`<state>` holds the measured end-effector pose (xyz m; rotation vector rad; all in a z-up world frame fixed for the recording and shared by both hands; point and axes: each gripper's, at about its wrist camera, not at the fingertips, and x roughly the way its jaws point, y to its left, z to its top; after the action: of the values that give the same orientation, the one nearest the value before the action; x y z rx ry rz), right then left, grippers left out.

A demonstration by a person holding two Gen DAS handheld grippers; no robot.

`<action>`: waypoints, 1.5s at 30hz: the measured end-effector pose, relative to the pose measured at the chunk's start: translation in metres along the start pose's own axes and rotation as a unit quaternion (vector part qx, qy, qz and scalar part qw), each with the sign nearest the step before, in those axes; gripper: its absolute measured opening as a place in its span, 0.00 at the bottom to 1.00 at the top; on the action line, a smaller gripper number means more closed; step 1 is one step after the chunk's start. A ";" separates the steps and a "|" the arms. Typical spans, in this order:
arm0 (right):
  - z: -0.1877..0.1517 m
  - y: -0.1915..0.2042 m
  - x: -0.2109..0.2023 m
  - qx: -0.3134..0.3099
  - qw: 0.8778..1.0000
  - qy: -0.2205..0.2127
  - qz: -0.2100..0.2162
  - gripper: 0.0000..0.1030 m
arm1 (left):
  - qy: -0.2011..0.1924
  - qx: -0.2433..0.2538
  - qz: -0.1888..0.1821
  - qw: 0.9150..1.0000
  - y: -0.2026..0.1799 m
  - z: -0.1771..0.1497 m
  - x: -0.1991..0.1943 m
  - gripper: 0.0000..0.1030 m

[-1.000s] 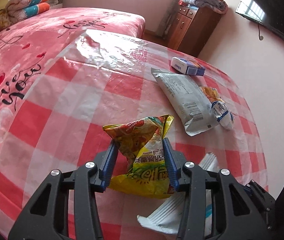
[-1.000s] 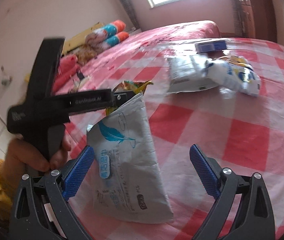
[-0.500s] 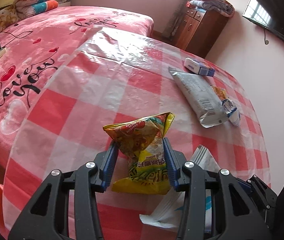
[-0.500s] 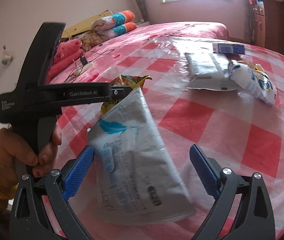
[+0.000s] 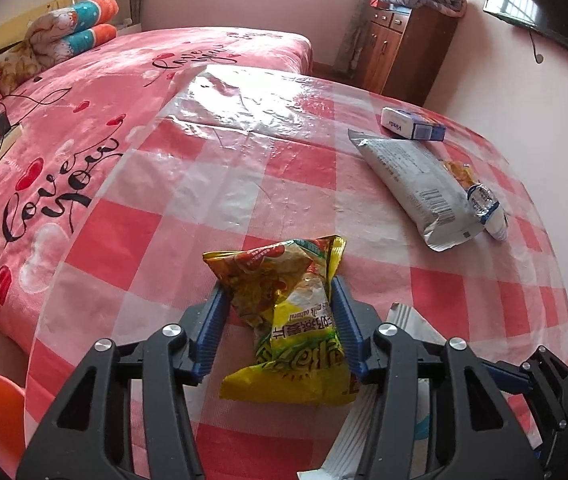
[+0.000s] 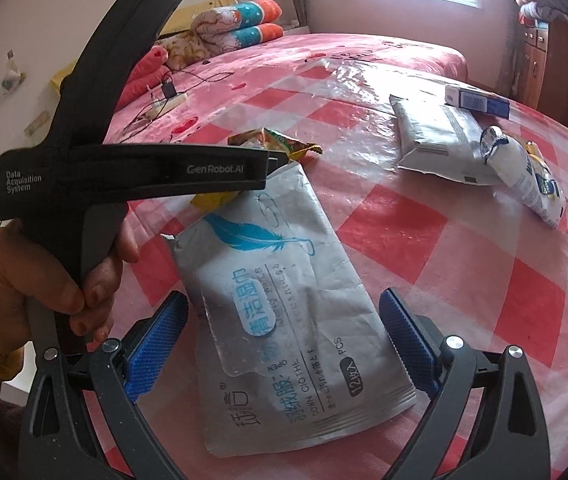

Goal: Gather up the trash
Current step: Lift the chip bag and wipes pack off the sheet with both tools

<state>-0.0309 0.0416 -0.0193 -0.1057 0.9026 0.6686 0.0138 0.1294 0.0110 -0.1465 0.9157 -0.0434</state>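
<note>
A crumpled yellow snack bag (image 5: 290,322) sits low on a red-and-white checked plastic sheet (image 5: 243,184) spread over a pink bed (image 5: 95,92), framed by the blue pads of the left gripper (image 5: 279,320). Its jaws are opening: the right pad touches the bag's edge, the left pad stands just clear, so the bag appears to rest on the sheet rather than hang in a grip. Just beside it lies a silver wet-wipes pouch (image 6: 284,320), flat between the wide-spread fingers of the right gripper (image 6: 284,344), which hold nothing and touch nothing. The person's hand (image 6: 43,276) works the left tool's handle at the frame's edge.

Farther up the sheet, well apart from both tools, a long silver wrapper (image 5: 416,184), a white packet with a blue band (image 5: 486,210) leaning on it, and a small blue-and-white box (image 5: 412,124) wait uncollected.

The step looks like gathering wrappers into one spot, the snack bag being let go beside the pouch. Next, the right tool would need to lower and close squarely across the slick, flat pouch, which may slide or buckle if pinched off-centre.
</note>
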 end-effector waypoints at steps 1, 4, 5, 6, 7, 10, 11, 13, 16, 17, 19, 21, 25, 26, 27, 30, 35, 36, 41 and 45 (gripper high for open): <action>0.000 0.000 0.000 -0.001 1.000 0.000 0.000 0.90 | -0.001 -0.004 -0.002 1.000 0.001 0.000 -0.001 0.47; -0.001 0.000 -0.001 0.000 1.000 -0.003 0.003 0.87 | -0.003 -0.013 -0.007 1.000 0.005 0.000 -0.004 0.45; -0.001 0.000 -0.001 0.000 1.000 -0.003 0.002 0.86 | -0.004 -0.014 -0.007 1.000 0.007 -0.001 -0.006 0.44; -0.002 0.000 -0.002 0.000 1.000 -0.004 0.001 0.84 | -0.004 -0.014 -0.006 1.000 0.007 -0.001 -0.008 0.44; -0.002 -0.001 -0.002 0.000 1.000 -0.004 0.000 0.84 | -0.005 -0.015 -0.007 1.000 0.009 -0.002 -0.010 0.43; -0.003 0.000 -0.003 -0.003 1.000 -0.004 0.000 0.83 | -0.006 -0.025 -0.014 1.000 0.016 -0.005 -0.017 0.42; -0.003 0.001 -0.003 -0.003 1.000 -0.005 0.000 0.81 | -0.007 -0.029 -0.017 0.999 0.018 -0.005 -0.019 0.42; -0.003 0.002 -0.004 -0.005 1.000 -0.008 -0.003 0.78 | -0.010 -0.036 -0.023 0.999 0.024 -0.007 -0.026 0.42; -0.003 0.004 -0.006 -0.010 1.000 -0.016 -0.010 0.71 | -0.014 -0.040 -0.027 0.999 0.031 -0.011 -0.035 0.42; -0.003 0.005 -0.006 -0.011 1.000 -0.017 -0.013 0.69 | -0.015 -0.042 -0.028 0.999 0.034 -0.013 -0.039 0.42; -0.003 0.005 -0.006 -0.013 1.000 -0.019 -0.018 0.69 | -0.016 -0.046 -0.031 0.998 0.038 -0.017 -0.042 0.41; -0.003 0.006 -0.007 -0.013 0.999 -0.020 -0.020 0.68 | -0.017 -0.051 -0.036 0.998 0.042 -0.021 -0.046 0.41; -0.004 0.007 -0.009 -0.010 0.999 -0.026 -0.024 0.68 | -0.018 -0.055 -0.045 0.997 0.048 -0.027 -0.052 0.41; -0.004 0.007 -0.010 -0.008 0.999 -0.028 -0.025 0.67 | -0.019 -0.056 -0.047 0.997 0.049 -0.028 -0.054 0.41; -0.004 0.006 -0.011 -0.003 0.999 -0.032 -0.024 0.67 | -0.021 -0.057 -0.049 0.997 0.051 -0.030 -0.057 0.41; -0.006 0.000 -0.015 0.021 0.999 -0.041 -0.011 0.67 | -0.025 -0.060 -0.056 0.996 0.054 -0.034 -0.064 0.40; -0.007 -0.009 -0.022 0.062 0.997 -0.054 0.001 0.66 | -0.028 -0.061 -0.071 0.995 0.059 -0.041 -0.074 0.40; -0.007 -0.011 -0.023 0.071 0.996 -0.058 0.007 0.66 | -0.028 -0.062 -0.074 0.995 0.061 -0.043 -0.077 0.40; -0.009 -0.014 -0.031 0.095 0.993 -0.063 0.025 0.66 | -0.028 -0.066 -0.082 0.994 0.067 -0.051 -0.084 0.40; -0.010 -0.011 -0.035 0.112 0.991 -0.066 0.039 0.66 | -0.032 -0.067 -0.088 0.993 0.072 -0.056 -0.094 0.40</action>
<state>-0.0473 0.0122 -0.0012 0.1732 0.8520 0.6344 -0.0896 0.2036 0.0404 -0.3511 0.8404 -0.1404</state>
